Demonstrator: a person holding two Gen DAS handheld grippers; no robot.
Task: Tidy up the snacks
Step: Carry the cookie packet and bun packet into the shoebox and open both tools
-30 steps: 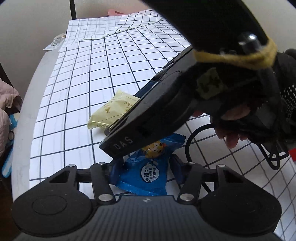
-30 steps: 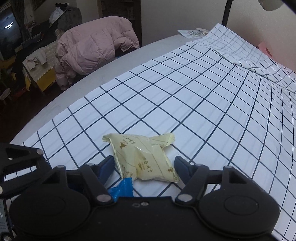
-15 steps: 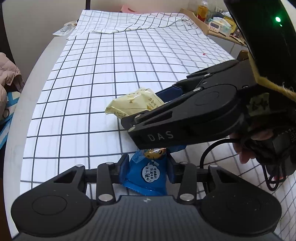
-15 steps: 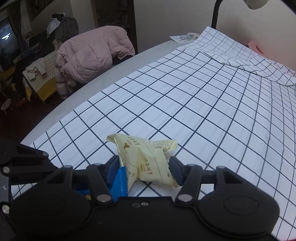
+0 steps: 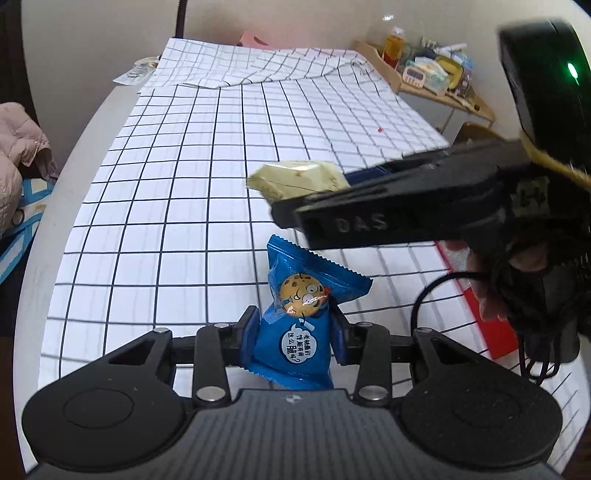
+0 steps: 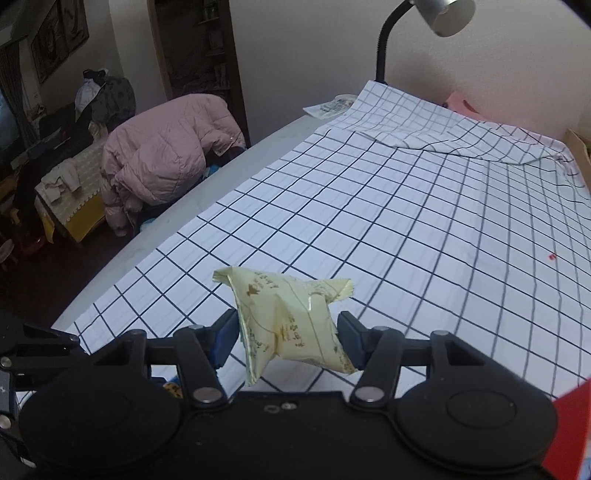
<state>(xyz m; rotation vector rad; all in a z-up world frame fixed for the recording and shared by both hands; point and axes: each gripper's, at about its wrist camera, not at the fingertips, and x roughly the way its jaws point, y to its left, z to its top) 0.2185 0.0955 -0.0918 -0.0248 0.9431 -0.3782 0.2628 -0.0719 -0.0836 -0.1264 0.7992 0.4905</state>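
My left gripper is shut on a blue cookie snack packet and holds it above the checked tablecloth. My right gripper is shut on a pale yellow snack packet and holds it lifted off the cloth. In the left wrist view the right gripper's black body crosses the upper right, with the yellow packet sticking out at its tip.
A red box edge lies at the right, also seen in the right wrist view. A desk lamp stands at the far end. A wooden shelf with bottles is far right. A pink jacket lies beyond the table's left edge.
Both grippers closed on their packets and lifted them off the cloth. The right gripper with the yellow packet rose and moved right, away from the blue packet.
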